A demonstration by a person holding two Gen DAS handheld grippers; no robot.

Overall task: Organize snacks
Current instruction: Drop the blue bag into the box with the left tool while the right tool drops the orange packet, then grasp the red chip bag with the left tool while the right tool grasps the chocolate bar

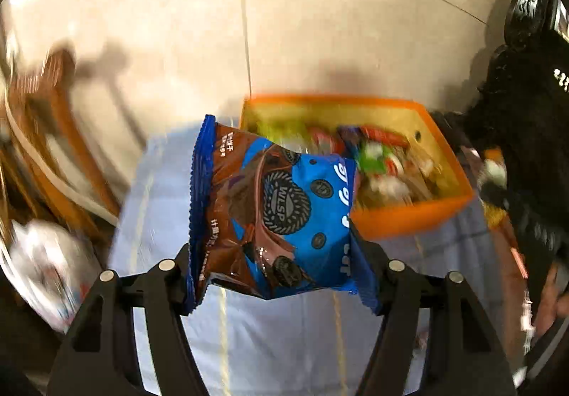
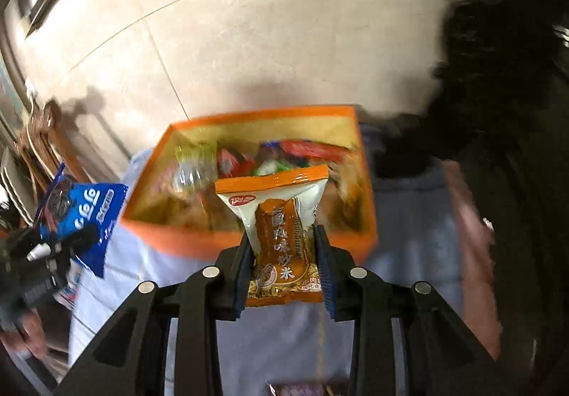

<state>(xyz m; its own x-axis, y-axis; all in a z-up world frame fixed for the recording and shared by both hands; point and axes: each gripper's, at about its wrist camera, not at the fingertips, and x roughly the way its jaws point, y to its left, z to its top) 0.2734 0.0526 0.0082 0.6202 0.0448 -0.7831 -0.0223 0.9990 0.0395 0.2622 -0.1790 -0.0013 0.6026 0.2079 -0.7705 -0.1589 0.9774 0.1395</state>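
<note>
My left gripper is shut on a blue and brown cookie packet and holds it in the air, left of an orange bin filled with several snack packets. My right gripper is shut on an orange and white fried-rice snack packet, held upright just in front of the same orange bin. The right wrist view also shows the cookie packet in the left gripper at the far left.
The bin stands on a table with a light blue cloth. Wooden chairs stand at the left on a beige tiled floor. The person's dark clothing fills the right side.
</note>
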